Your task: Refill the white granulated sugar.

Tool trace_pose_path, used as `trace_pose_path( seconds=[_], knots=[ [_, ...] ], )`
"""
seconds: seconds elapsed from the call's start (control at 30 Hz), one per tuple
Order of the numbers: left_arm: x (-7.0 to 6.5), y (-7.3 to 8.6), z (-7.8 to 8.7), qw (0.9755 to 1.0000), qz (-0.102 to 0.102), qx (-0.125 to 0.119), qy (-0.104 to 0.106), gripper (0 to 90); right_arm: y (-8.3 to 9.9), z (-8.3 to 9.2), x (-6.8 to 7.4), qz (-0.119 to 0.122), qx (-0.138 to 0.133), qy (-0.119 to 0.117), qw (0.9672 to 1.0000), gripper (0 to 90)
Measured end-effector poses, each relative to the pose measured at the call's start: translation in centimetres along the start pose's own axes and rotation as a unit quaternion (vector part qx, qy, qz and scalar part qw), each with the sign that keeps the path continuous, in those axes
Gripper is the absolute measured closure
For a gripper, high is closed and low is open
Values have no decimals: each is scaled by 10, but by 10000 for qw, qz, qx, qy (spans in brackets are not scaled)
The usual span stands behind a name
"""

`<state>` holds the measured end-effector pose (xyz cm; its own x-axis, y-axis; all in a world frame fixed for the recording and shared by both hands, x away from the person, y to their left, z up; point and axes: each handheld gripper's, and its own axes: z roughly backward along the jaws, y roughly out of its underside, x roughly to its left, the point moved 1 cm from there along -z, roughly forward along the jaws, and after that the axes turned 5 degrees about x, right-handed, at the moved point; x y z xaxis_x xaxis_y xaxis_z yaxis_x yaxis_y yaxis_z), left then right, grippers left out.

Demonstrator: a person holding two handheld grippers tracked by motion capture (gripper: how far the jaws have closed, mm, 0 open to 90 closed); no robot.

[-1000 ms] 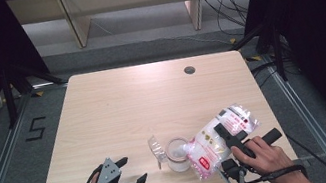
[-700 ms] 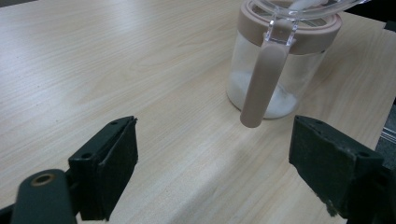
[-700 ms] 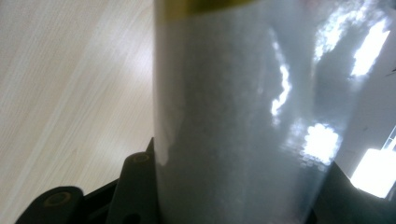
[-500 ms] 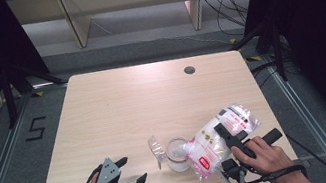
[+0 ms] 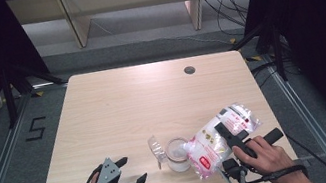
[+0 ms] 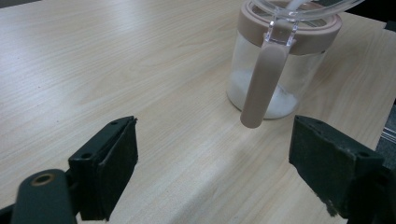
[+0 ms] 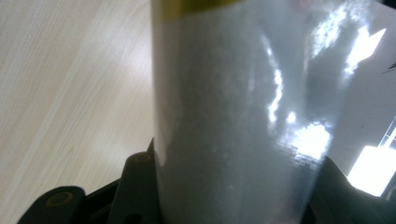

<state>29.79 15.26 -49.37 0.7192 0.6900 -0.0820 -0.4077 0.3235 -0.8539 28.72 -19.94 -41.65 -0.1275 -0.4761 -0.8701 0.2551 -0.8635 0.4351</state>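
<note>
A clear jar [image 5: 178, 154] with a pinkish rim stands near the table's front edge, a little white powder in its bottom. Its clear lid [image 5: 157, 148] is flipped open to the left. In the left gripper view the jar [image 6: 275, 60] is ahead and to the right, its pinkish strap [image 6: 264, 84] hanging down the side. My right gripper [image 5: 226, 131] is shut on a plastic bag of white granules [image 5: 220, 137], tilted with its lower end at the jar's mouth. That bag [image 7: 233, 116] sits between my right gripper's [image 7: 233, 186] jaws. My left gripper [image 5: 133, 170] rests open at the front left, apart from the jar.
A round cable hole [image 5: 189, 70] lies in the wooden table [image 5: 127, 103] at the back right. Wooden shelving [image 5: 135, 5] stands on the floor beyond the table. Dark stands flank both sides. A "5" is taped on the floor [image 5: 35, 129] at left.
</note>
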Motion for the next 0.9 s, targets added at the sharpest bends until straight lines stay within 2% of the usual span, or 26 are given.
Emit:
trace_pose_path(
  seconds=[0.03, 0.1, 0.3, 0.33, 0.37, 0.47, 0.57, 0.7, 0.77, 0.8, 0.9],
  knots=[
    [0, 0, 0, 10000, -19, -1, -1, 153, 0, 0, 0, -6, 14, -12, 10000, 596],
    [0, 0, 0, 10000, 26, -7, 2, 153, 0, 2, 3, -191, 129, -88, 9997, 596],
    [0, 0, 0, 10000, 26, -2, 1, 153, 0, 1, 3, -108, 113, -78, 9998, 598],
    [0, 0, 0, 10000, 22, 2, 0, 153, -1, 1, 2, -14, 63, -66, 10000, 598],
    [0, 0, 0, 10000, -41, 4, -3, 153, 0, 1, 3, -77, 121, -88, 9999, 598],
    [0, 0, 1, 10000, -19, 27, -3, 153, 0, 2, 3, -148, 146, -87, 9997, 598],
    [1, 0, 1, 10000, -37, 29, -14, 153, 0, 1, 0, 34, 32, -35, 10000, 599],
    [1, 0, 1, 10000, -51, 40, -10, 152, 1, 1, 0, 64, 49, -49, 10000, 599],
    [0, 0, 0, 10000, -12, 27, -4, 153, 1, 2, 2, -76, 102, -81, 9999, 599],
    [1, 0, 1, 10000, -57, 25, -19, 153, 1, 2, 1, -29, 105, -83, 9999, 600],
    [0, 0, 0, 10000, 18, -3, -2, 152, 1, 1, 0, 44, 42, -54, 10000, 600]
  ],
)
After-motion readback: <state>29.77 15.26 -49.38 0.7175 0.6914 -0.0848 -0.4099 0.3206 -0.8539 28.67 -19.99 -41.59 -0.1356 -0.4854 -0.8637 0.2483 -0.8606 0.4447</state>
